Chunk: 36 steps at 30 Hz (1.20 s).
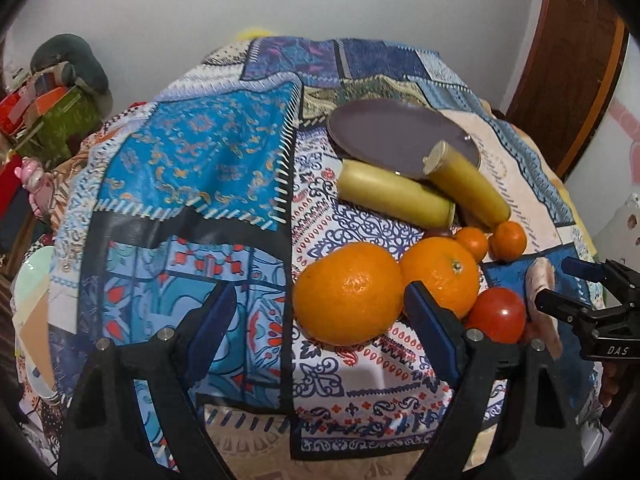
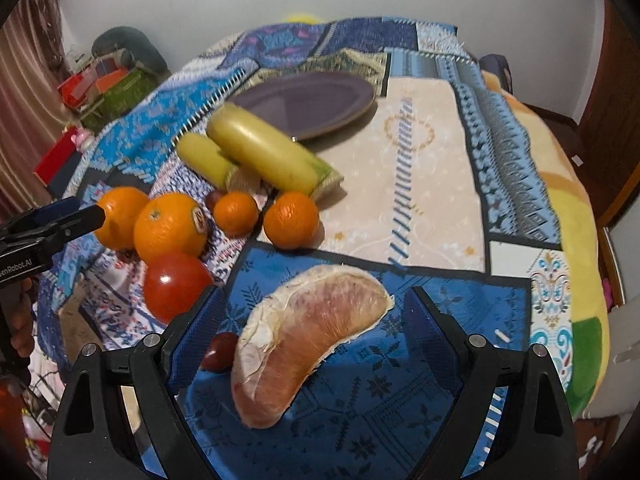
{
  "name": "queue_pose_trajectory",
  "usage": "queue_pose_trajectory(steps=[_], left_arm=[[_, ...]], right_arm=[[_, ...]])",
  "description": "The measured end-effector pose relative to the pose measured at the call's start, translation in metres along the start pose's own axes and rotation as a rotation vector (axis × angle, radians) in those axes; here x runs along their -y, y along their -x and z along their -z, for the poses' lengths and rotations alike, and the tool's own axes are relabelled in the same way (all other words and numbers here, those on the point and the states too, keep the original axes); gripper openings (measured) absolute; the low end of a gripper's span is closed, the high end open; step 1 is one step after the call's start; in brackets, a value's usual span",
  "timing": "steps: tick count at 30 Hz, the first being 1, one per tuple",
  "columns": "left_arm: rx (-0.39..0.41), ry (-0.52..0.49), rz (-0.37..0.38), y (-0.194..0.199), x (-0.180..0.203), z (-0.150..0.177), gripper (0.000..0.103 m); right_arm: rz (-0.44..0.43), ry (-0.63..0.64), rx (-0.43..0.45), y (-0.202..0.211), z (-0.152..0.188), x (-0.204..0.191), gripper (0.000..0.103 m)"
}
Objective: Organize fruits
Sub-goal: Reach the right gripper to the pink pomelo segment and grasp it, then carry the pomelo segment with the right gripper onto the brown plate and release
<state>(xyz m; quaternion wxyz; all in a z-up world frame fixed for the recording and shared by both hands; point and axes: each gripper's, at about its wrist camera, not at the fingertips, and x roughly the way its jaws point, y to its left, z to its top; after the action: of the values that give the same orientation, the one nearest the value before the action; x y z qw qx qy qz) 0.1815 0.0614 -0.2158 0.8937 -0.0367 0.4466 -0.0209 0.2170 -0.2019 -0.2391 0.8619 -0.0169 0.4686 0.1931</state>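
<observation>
Wide-spread jaws are shown on the right gripper [image 2: 312,322], framing a peeled, pithy pink pomelo wedge [image 2: 304,340] laid on the patterned cloth [image 2: 420,168]. Equally wide stands the left gripper [image 1: 316,316], beside a dimpled large orange [image 1: 347,293]. Four oranges, one glossy red tomato [image 2: 176,285] and two yellow cut sugarcane-like cylinders [image 2: 268,152] are counted near the bare round purple plate [image 2: 312,100].

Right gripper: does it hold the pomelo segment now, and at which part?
Nothing is held. The right gripper is open, its fingers on either side of the pomelo segment, not touching. The left gripper is open too.
</observation>
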Motion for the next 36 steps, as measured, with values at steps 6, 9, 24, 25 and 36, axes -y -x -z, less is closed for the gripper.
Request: queue_pose_trajectory(steps=[6,9,24,25,36], left_arm=[[-0.020,0.008,0.026,-0.010,-0.006,-0.001,0.087],[-0.030,0.000,0.020,-0.014,-0.006,-0.002,0.087],[-0.028,0.074,0.062,-0.027,-0.019,-0.006,0.080],[-0.026,0.080,0.070,-0.028,-0.018,-0.006,0.077],[-0.025,0.075,0.055,-0.026,-0.014,-0.010,0.067]], right_arm=[[-0.036,-0.003,-0.050,-0.011,0.004,0.010,0.083],[-0.049,0.016,-0.057,-0.008,0.004,0.015,0.078],[-0.009,0.078,-0.063,-0.016,0.005,0.026,0.054],[-0.013,0.080,-0.058,-0.018,0.003,0.026,0.054],[-0.045,0.043,-0.037,-0.015,0.002,0.031,0.041]])
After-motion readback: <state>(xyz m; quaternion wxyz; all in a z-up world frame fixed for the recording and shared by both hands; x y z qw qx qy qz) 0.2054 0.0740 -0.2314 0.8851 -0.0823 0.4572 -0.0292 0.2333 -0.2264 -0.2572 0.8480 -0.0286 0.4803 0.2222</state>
